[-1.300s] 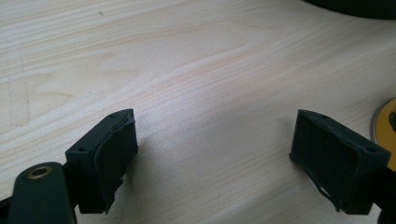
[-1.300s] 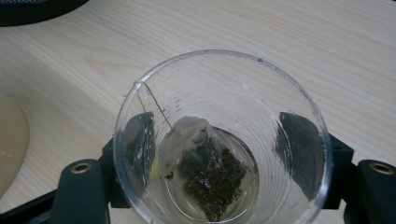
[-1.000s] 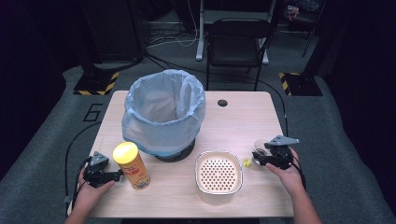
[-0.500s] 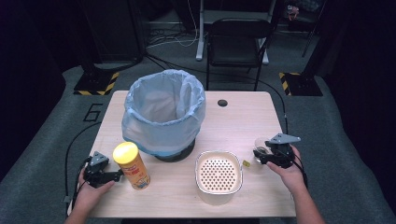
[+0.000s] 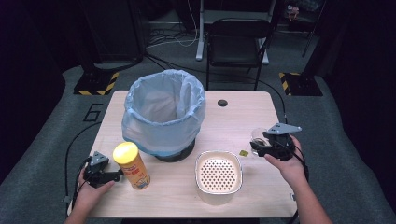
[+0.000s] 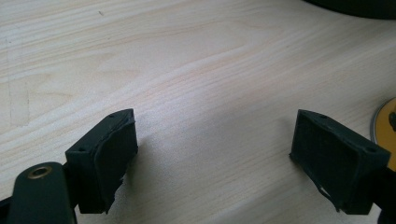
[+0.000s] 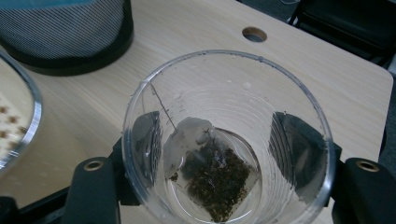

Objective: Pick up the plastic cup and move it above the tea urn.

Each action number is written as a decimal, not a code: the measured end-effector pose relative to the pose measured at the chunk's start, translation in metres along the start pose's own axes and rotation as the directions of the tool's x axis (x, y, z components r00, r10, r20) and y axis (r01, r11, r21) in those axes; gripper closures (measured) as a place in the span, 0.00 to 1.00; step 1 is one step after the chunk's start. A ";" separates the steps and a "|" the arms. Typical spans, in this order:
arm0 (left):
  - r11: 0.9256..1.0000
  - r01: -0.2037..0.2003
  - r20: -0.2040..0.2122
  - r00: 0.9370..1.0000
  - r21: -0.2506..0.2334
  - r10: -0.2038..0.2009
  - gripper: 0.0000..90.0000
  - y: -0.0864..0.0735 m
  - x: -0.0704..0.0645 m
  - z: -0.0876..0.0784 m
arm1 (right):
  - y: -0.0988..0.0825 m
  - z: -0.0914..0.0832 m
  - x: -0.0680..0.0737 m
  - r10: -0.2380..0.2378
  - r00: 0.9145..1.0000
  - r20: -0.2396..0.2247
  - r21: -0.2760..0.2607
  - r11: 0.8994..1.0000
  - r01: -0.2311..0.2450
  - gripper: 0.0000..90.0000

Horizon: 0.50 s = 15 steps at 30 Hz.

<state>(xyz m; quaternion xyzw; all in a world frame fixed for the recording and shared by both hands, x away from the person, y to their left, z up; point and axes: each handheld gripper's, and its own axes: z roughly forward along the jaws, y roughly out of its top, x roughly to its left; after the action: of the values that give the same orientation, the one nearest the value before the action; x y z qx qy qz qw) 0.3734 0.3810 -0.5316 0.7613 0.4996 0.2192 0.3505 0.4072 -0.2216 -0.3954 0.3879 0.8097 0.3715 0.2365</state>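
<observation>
A clear plastic cup (image 7: 229, 140) is clamped between the jaws of the right gripper (image 5: 262, 148), which have just been closing on its ribbed wall; a used tea bag (image 7: 212, 177) lies in the bottom and its string runs up the inside to the rim. The cup is judged light, thin and easily crushed, and probably wet and slippery, so it is best gripped low on the wall with gentle pressure and kept upright. In the high view the cup is held above the table (image 5: 233, 121) at about four o'clock, with the yellow tag (image 5: 243, 152) dangling beside it. The right hand (image 5: 287, 163) is angled inward, its gripper pointing toward nine o'clock. At six o'clock a cream strainer bowl (image 5: 218, 175) is seen. At eight o'clock the left gripper (image 5: 112, 176) rests low on the table, its jaws spread wide on nothing, just beside an upright yellow-lidded chip can (image 5: 131, 164). Farther off, toward eleven o'clock, a waste bin lined with a blue bag (image 5: 163, 112) stands.
</observation>
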 end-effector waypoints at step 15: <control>1.000 -0.001 0.000 1.000 0.000 0.001 0.16 0.000 0.000 0.000 | 0.064 -0.042 0.035 -0.115 0.990 -0.079 -0.050 0.992 0.112 0.38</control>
<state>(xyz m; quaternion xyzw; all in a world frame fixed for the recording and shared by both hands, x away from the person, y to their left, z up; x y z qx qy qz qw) 0.3734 0.3811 -0.5316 0.7615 0.4993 0.2191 0.3504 0.3871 -0.1838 -0.3230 0.3203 0.8308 0.3912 0.2328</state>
